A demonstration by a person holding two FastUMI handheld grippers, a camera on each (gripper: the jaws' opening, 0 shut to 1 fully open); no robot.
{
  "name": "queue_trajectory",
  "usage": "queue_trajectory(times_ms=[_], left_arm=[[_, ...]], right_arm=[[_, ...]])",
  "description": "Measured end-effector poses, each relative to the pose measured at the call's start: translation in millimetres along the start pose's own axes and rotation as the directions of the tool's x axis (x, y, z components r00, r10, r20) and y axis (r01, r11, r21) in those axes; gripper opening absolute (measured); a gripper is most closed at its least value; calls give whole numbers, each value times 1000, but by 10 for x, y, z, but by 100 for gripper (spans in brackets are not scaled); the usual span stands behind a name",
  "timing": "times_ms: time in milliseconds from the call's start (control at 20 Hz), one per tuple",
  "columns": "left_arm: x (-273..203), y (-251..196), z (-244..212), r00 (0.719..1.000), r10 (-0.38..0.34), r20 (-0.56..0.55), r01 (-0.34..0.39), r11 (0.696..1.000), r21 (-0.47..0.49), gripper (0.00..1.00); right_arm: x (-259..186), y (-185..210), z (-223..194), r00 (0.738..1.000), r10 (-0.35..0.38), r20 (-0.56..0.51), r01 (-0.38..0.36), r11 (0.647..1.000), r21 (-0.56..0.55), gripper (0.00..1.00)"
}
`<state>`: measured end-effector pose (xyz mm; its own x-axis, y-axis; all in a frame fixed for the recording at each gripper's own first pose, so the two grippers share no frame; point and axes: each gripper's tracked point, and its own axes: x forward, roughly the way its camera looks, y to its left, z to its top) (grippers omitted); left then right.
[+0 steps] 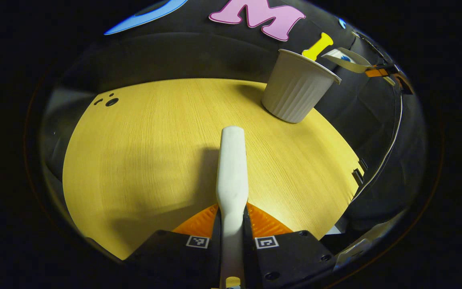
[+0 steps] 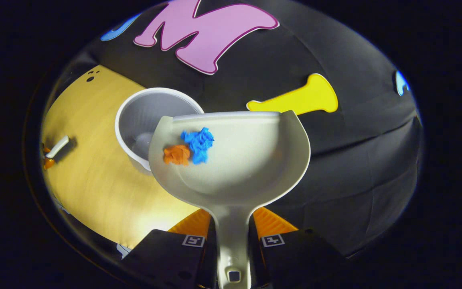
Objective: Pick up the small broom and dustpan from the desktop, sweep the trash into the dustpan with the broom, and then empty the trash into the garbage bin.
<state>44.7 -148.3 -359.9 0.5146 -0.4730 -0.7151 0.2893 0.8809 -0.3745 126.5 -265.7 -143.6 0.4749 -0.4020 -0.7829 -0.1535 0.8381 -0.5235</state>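
The dustpan (image 2: 235, 160) is held up by its handle, pinched between the fingers of the right tongs (image 2: 233, 228), with a blue scrap (image 2: 198, 144) and an orange scrap (image 2: 177, 154) lying touching in its left part, and its left edge is seen over the open mouth of the garbage bin (image 2: 142, 116). The small broom (image 1: 232, 168) is pinched by its handle in the left tongs (image 1: 232, 224) above the wooden tabletop (image 1: 142, 152), while the ribbed bin (image 1: 297, 86) stands on the tabletop's far right part.
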Motion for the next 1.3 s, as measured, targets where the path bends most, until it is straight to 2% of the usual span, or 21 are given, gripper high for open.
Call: queue_trajectory(times_ms=[100, 150, 250, 700, 850, 900, 1050, 1150, 1250, 1300], left_arm=[[-22, -1, -30, 1000, -1, 3, 1, 1000, -10, 27], [-40, 2, -37, 1000, 0, 4, 1, 1000, -16, 27], [-57, 15, -57, 1000, 5, 4, -5, 1000, -28, 27], [-82, 106, -124, 1000, 28, 1, -28, 998, -62, 27], [-75, 120, -118, 999, 35, 0, -35, 997, -62, 27], [-77, 121, -120, 999, 38, -1, -38, 997, -63, 27], [-89, 128, -110, 999, 53, 1, -53, 997, -54, 26], [-108, 133, -104, 998, 58, 2, -58, 997, -52, 27], [-127, 144, -96, 998, 70, 4, -70, 997, -44, 27], [-134, 148, -93, 997, 76, 4, -76, 996, -40, 29]], right_arm=[[125, -23, 80, 999, 3, -50, -8, 996, -88, 40], [170, -45, 118, 997, -4, -76, -6, 991, -136, 36], [243, -55, 158, 993, -9, -114, -14, 980, -197, 36], [379, 52, 219, 990, -3, -142, -36, 962, -272, 36], [357, 63, 230, 992, 10, -126, -40, 969, -242, 40], [356, 89, 234, 993, 27, -113, -51, 976, -214, 36], [250, 245, 243, 990, 125, -59, -130, 988, -84, 34], [114, 335, 219, 982, 189, -17, -189, 982, 0, 36], [-39, 354, 219, 976, 213, 45, -215, 975, 55, 39], [-114, 365, 193, 973, 219, 74, -225, 971, 77, 36]])
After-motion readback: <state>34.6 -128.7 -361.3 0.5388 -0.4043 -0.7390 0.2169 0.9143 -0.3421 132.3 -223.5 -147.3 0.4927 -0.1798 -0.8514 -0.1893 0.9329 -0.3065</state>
